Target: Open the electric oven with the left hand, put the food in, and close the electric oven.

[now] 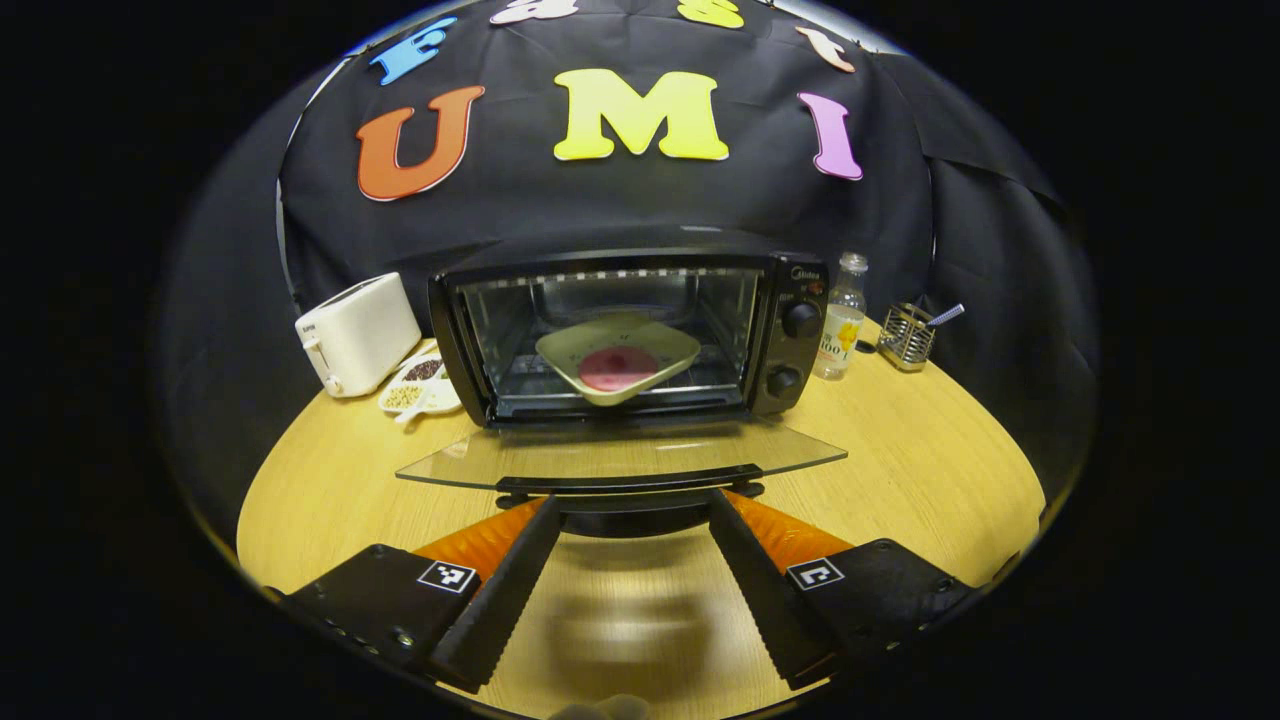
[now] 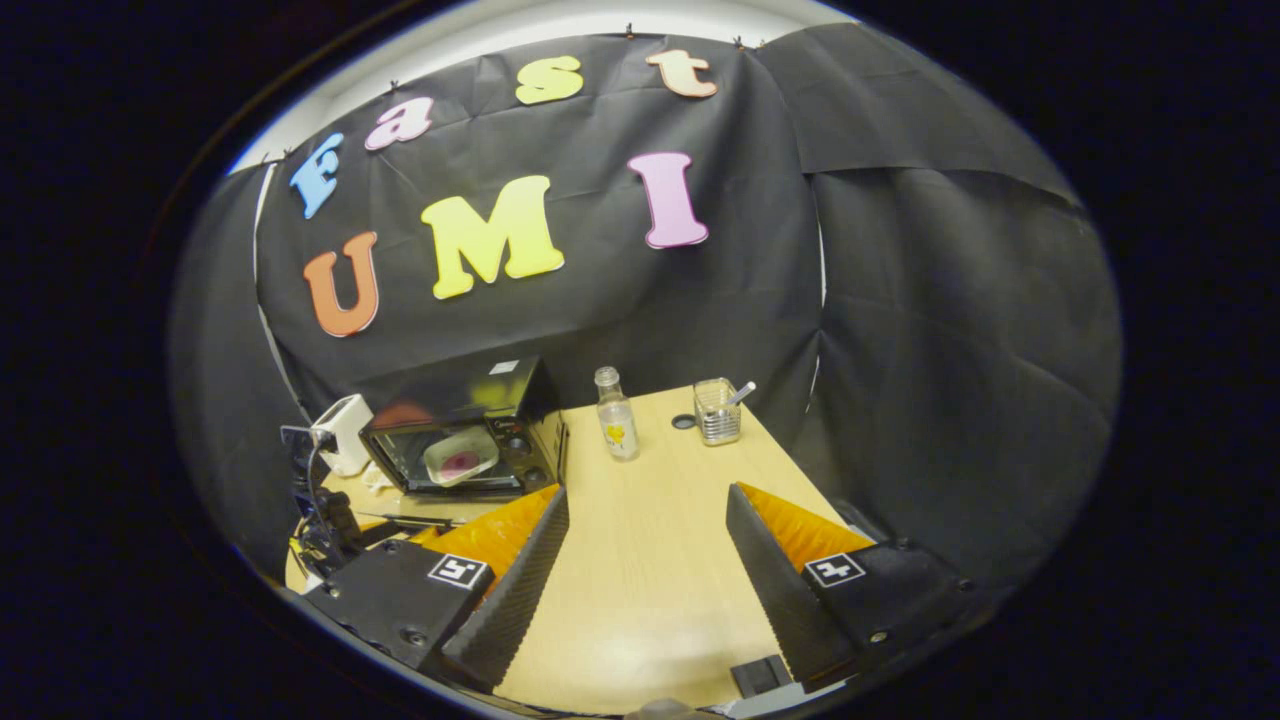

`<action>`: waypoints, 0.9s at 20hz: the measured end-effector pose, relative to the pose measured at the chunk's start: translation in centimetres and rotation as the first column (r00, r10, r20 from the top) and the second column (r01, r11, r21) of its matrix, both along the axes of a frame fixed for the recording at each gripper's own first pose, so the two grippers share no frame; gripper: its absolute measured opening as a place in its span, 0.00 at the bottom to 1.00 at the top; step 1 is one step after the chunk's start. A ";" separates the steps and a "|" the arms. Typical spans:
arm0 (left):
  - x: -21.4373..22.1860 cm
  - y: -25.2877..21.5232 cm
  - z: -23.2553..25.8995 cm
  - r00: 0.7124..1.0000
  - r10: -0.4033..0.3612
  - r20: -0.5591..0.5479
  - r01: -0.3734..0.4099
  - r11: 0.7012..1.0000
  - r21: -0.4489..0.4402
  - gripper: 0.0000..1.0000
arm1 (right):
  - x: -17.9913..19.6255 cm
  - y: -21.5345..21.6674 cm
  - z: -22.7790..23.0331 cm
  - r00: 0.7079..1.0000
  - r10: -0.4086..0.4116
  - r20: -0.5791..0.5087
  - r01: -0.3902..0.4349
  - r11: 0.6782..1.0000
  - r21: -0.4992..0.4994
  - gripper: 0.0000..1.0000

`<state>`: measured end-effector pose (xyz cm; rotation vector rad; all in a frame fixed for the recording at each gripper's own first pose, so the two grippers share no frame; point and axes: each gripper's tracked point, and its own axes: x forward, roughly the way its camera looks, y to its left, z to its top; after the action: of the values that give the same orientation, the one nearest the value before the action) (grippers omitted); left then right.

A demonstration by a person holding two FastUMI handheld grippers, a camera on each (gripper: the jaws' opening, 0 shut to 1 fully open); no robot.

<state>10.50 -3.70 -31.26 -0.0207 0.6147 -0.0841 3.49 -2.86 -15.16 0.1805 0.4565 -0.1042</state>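
Wooden table [image 1: 900,450] under both grippers, black cloth wall behind. Left gripper [image 1: 632,505] was held with its fingers spread wide, their tips level with the handle [image 1: 630,484] at the front edge of the oven's glass door [image 1: 620,455]; whether they touched it could not be told. Door lay folded down flat, fully open. Oven [image 1: 625,330] was black, two knobs [image 1: 800,320] down its right panel, wire rack inside. On the rack sat a pale square dish [image 1: 618,355] with a round pink-red piece of food [image 1: 617,368] in it. White toaster [image 1: 357,333] stood left of the oven, a small snack plate [image 1: 418,385] just beside it. Clear bottle [image 1: 842,318] stood right of the oven, then a wire holder [image 1: 906,336].

Right gripper [image 2: 645,500] was open too, empty, over bare table well right of the oven [image 2: 465,430]. Bottle [image 2: 614,415] and holder [image 2: 717,410] stood beyond it.
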 end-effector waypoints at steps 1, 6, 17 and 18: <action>0.4 0.1 0.6 1.000 -0.003 0.012 0.003 1.000 0.011 0.97 | 0.0 -0.1 0.0 1.000 -0.005 0.005 0.005 1.000 0.005 0.96; 2.5 0.5 2.4 0.998 -0.021 0.060 0.018 0.998 0.053 0.98 | -0.5 -1.2 -0.2 0.999 -0.045 0.008 0.044 0.999 0.030 1.00; 8.1 0.2 5.3 0.993 0.001 0.118 -0.006 0.999 0.042 0.98 | -1.6 -4.1 0.7 0.992 -0.127 0.019 0.127 0.992 0.014 1.00; 8.7 0.1 5.7 0.992 0.000 0.126 -0.005 0.999 0.038 0.99 | -1.6 -4.2 0.6 0.992 -0.128 0.017 0.128 0.992 0.012 1.00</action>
<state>19.23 -3.63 -25.52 0.0205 0.4898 -0.0709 1.85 -7.01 -14.54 0.2215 0.4275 -0.2255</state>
